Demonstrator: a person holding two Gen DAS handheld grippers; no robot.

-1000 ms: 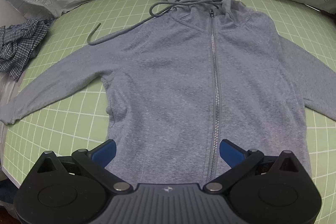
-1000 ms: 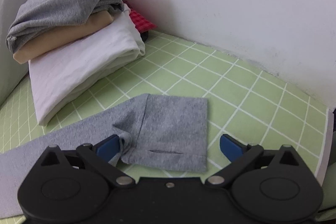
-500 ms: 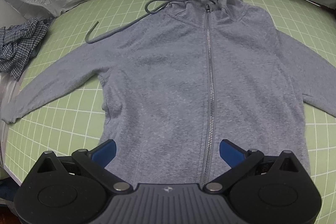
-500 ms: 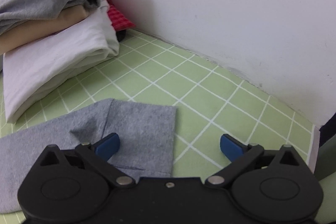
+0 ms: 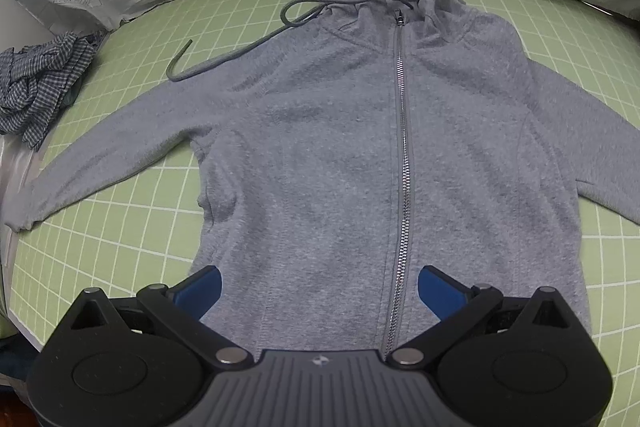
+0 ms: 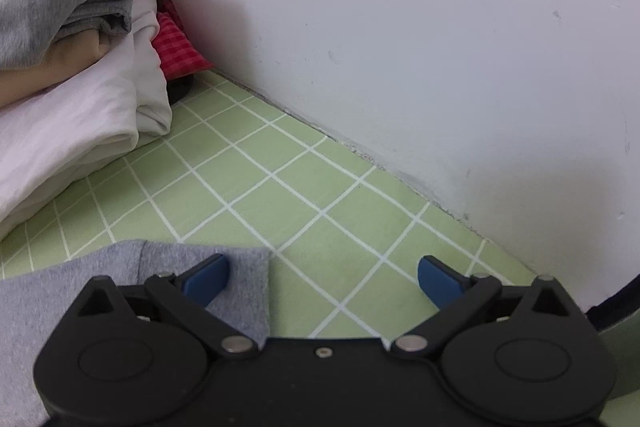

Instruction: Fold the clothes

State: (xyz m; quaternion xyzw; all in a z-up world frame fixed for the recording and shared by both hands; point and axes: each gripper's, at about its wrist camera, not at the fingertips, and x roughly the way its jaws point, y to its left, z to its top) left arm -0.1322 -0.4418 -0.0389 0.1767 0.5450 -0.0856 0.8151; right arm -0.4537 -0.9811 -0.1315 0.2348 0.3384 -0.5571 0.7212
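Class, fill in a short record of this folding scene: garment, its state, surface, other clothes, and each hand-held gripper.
garment: grey zip hoodie
state: spread flat, face up, zipped, sleeves out to the sides
surface: green grid mat
other clothes: folded stack by the wall; crumpled checked cloth at the mat's left edge
left hand-held gripper: open over the hoodie's hem
right hand-held gripper: open, jaws just closing slightly, nothing gripped, beside the sleeve cuff

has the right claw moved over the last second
Yes. The right claw has slid sideways off the grey sleeve cuff, toward the white wall: the cuff and the folded stack now sit further left. Its jaws have just been closing slightly, open, with only the cuff's edge between them.
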